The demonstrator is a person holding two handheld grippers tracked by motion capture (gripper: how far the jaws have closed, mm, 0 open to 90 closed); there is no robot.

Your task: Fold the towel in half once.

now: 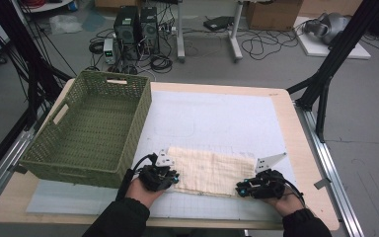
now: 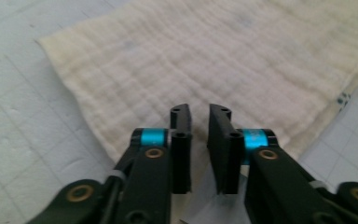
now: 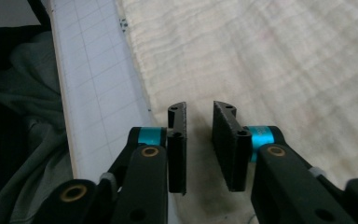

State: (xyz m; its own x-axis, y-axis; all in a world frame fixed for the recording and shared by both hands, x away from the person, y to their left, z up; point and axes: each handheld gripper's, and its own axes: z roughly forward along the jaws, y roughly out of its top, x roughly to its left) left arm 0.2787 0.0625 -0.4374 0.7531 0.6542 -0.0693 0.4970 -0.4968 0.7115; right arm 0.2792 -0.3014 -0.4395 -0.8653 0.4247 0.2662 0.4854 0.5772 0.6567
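Landmark is the cream, waffle-textured folded cloth (image 1: 211, 171), lying flat as a long rectangle on the pale gridded mat (image 1: 217, 118), near the mat's front edge.

Left of the cloth, and well clear of it: the green woven plastic basket (image 1: 91, 126), empty, open side up. I judge it is parked there as the drop-off, close enough for a short carry.

At the cloth's left short end: left gripper (image 1: 170, 178), held low in my left hand (image 1: 143, 191). In the left gripper view its jaws stand a narrow gap apart over the cloth's near corner; nothing is pinched between the pads. I read that as a slack hold, not a grasp.

At the cloth's right short end: right gripper (image 1: 242, 188), in my right hand (image 1: 286, 200), mirrored to the left one. In the right gripper view its jaws are likewise a narrow slit apart, the cloth edge below them, not clamped.

Two tools, one at each end: I judge this spacing suits lifting or folding the cloth evenly, keeping it taut and square.
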